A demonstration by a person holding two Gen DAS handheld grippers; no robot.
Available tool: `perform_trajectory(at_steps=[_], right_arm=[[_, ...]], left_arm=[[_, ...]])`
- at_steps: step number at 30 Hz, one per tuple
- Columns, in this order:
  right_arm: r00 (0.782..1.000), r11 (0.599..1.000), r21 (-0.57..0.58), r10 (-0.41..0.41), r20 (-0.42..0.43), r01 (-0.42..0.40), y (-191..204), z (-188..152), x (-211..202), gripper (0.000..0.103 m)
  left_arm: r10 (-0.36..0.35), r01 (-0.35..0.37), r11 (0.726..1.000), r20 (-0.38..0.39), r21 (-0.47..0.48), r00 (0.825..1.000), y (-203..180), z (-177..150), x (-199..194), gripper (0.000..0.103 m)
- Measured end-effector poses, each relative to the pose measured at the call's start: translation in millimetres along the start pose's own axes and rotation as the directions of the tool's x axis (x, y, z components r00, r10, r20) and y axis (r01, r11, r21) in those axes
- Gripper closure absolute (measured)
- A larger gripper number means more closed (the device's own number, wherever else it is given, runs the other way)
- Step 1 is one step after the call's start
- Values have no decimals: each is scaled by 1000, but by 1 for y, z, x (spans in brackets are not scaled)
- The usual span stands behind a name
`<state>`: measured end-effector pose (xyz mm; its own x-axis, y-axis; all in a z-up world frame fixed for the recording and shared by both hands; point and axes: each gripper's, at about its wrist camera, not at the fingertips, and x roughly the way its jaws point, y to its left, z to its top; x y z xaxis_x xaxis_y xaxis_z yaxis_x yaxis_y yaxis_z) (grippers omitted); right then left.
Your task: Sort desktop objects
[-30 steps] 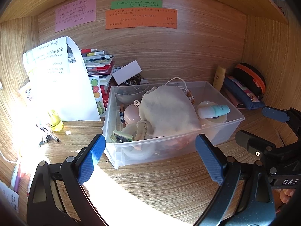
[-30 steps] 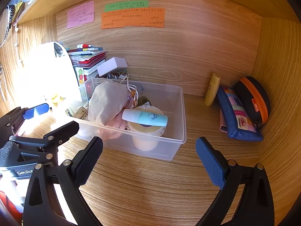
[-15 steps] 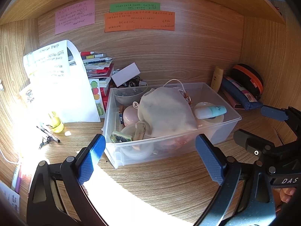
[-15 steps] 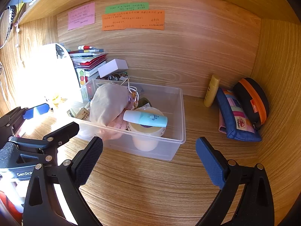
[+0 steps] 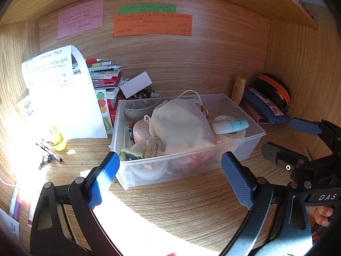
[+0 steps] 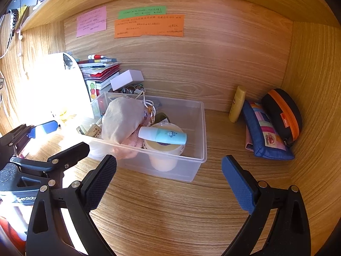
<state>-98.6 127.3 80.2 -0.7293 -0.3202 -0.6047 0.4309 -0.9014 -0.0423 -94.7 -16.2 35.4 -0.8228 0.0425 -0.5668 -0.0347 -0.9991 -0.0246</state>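
A clear plastic bin (image 5: 251,137) (image 6: 203,140) stands on the wooden desk, filled with a beige cloth pouch (image 5: 181,125) (image 6: 121,117), a white and mint tube (image 5: 230,125) (image 6: 163,136) lying on a round tub, a pink case and small items. My left gripper (image 5: 170,175) is open in front of the bin, empty. My right gripper (image 6: 169,175) is open too, near the bin's front right corner, holding nothing. Each gripper shows at the edge of the other's view.
A yellow bottle (image 6: 236,104), a blue pencil pouch (image 6: 264,132) and a black-orange case (image 6: 283,113) sit at the back right. Stacked books (image 5: 106,79), a white box (image 5: 136,84), a curled paper (image 5: 61,93), pens (image 5: 49,151) and a yellow bottle (image 5: 56,138) lie left.
Both views have drawn back slightly from the bin; the bin's contents have not moved. Both grippers stay open.
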Motion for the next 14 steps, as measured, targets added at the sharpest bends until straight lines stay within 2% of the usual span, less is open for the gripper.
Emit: perform_trajectory(at_steps=[14], right_arm=[[1000, 1000, 12, -3, 7, 3, -2, -1, -3, 4]], left_arm=[[6, -7, 1000, 21, 25, 1000, -2, 0, -5, 6]])
